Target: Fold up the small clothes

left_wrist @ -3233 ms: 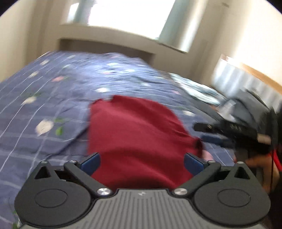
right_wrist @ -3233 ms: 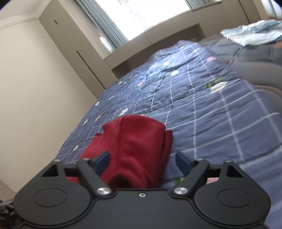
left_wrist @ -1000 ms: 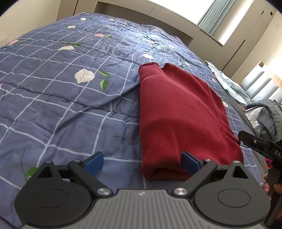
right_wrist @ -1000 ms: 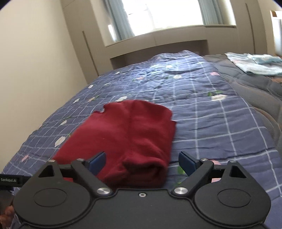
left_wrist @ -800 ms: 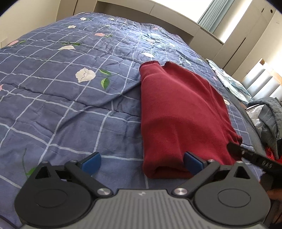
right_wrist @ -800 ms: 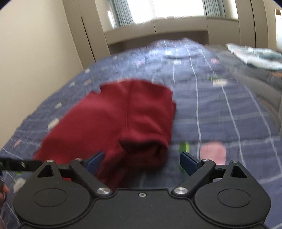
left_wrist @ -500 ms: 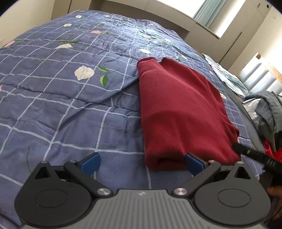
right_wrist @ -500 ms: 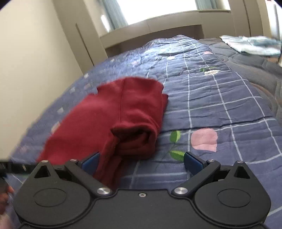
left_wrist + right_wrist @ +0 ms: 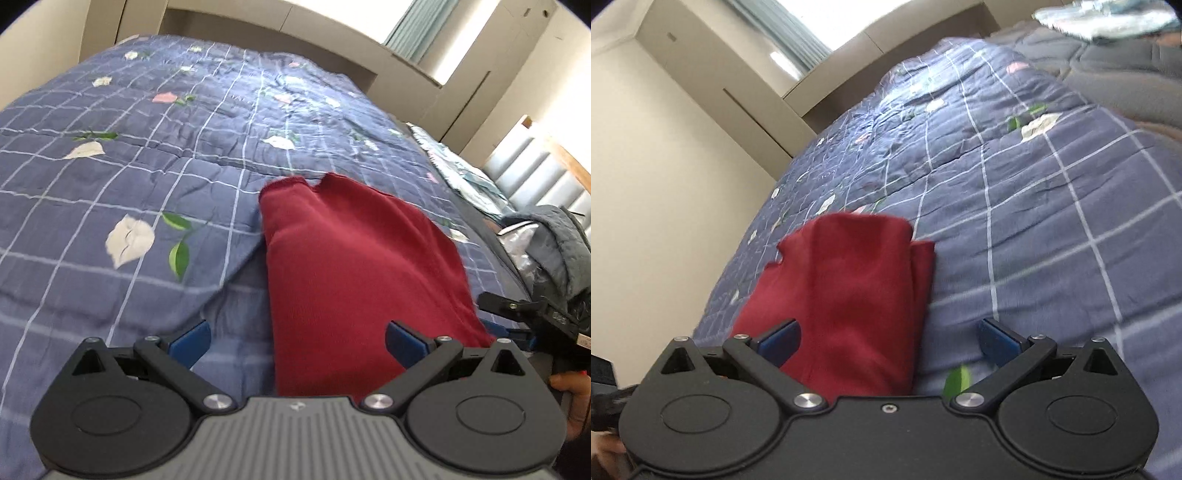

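**Red garment lies folded on quilt as both tongs stand wide**

Left wrist view: The left tongs (image 9: 297, 341) are spread wide, blue pads well apart, gripping nothing; their jaws have just been opening. The folded red garment (image 9: 362, 280) lies on the blue checked quilt (image 9: 110, 184), its near end reaching between the pads without being pressed by either. White and pink flowers with green leaves are printed across the quilt. No writing can be read; a small pale emblem on the grey ribbed body of the tool is too small to make out, and a pale label on the other tool is cut off at the frame's edge. At far right the right tongs (image 9: 513, 321) come in beside the garment's edge, with part of a hand (image 9: 572, 402) below them. Behind them a grey jacket (image 9: 554, 243) is heaped, with a padded headboard (image 9: 535, 173) beyond. Pale cabinets and a curtain stand past the bed's far end.

Right wrist view: The right tongs (image 9: 888, 341) are likewise wide apart and hold nothing, their jaws having just been opening. The garment (image 9: 849, 295) sits low and left of centre, its near end between the pads; the left pad overlaps the cloth in the picture, though contact cannot be told. A light patterned cloth (image 9: 1108, 18) lies on grey bedding (image 9: 1108, 59) at top right. A cream wall and cabinets fill the left. The picture is blurred, and no lettering shows.
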Available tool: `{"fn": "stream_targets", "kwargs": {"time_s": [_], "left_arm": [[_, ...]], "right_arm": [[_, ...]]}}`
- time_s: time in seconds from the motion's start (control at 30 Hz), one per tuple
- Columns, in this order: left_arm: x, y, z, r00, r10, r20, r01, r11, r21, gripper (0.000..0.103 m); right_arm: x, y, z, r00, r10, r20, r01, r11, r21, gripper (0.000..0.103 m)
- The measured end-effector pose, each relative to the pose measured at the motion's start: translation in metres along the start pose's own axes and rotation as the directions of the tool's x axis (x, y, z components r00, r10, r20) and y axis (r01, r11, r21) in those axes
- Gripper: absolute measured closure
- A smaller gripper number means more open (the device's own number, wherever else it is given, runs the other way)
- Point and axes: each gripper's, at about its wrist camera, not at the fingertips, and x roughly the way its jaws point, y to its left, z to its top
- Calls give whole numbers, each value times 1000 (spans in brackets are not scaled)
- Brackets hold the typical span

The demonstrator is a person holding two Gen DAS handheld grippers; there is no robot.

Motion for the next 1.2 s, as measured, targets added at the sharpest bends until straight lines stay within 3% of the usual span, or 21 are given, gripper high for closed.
{"fn": "stream_targets", "kwargs": {"time_s": [0.13,0.4,0.53,0.63,0.8,0.97,1.13,1.2], "left_arm": [[29,4,14,999,-8,-53,9,1000,13,0],[43,9,12,994,-74,-83,72,997,-30,1],[46,6,12,984,-138,-116,134,990,-48,0],[44,0,13,981,-156,-113,153,988,-34,1],[38,-9,18,987,-126,-100,124,992,-21,5],[37,-14,20,988,-125,-95,125,992,-4,6],[36,-15,20,990,-107,-97,108,994,12,11],[35,-15,20,992,-88,-95,89,996,11,18]], "right_arm": [[15,-9,15,998,59,-35,-57,997,57,0],[26,5,13,983,151,-103,-149,988,33,0],[26,12,10,984,149,-101,-146,989,36,2],[26,11,11,988,128,-91,-123,991,59,12],[21,10,8,995,51,-88,-47,998,52,35],[19,19,2,998,-6,-69,6,1000,-4,40],[18,18,0,998,4,-56,-3,1000,20,53],[18,19,0,998,17,-53,-15,1000,27,62]]}}
